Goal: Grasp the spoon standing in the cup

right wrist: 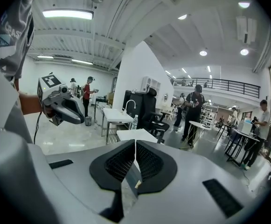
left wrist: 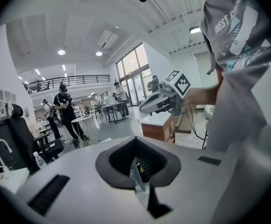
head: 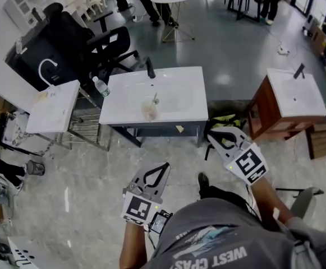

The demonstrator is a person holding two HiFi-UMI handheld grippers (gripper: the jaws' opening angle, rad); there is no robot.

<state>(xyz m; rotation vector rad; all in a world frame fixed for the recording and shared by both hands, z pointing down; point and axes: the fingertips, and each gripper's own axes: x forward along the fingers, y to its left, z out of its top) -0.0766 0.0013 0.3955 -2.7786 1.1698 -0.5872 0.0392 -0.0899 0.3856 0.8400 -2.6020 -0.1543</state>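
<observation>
A clear cup (head: pixel 150 111) stands in the basin of the white sink vanity (head: pixel 185 108), and a spoon (head: pixel 155 99) stands upright in it. Both grippers hang over the floor in front of the vanity, well short of the cup. My left gripper (head: pixel 166 166) is shut and empty, with its tips meeting (left wrist: pixel 135 139). Nearer the vanity's front right corner, my right gripper (head: pixel 210 135) is shut too, its pads pressed together (right wrist: pixel 135 143) with nothing between them. In both gripper views the jaws hide the cup. Each gripper view shows the other gripper: the right gripper (left wrist: pixel 165 98) and the left gripper (right wrist: pixel 60 105).
A black faucet (head: pixel 150 68) sits at the vanity's back edge and a water bottle (head: pixel 100 86) by its left corner. A white side table (head: pixel 53 106) stands left, black office chairs (head: pixel 109 46) behind, a wooden vanity (head: pixel 293 94) right. People stand around tables farther back.
</observation>
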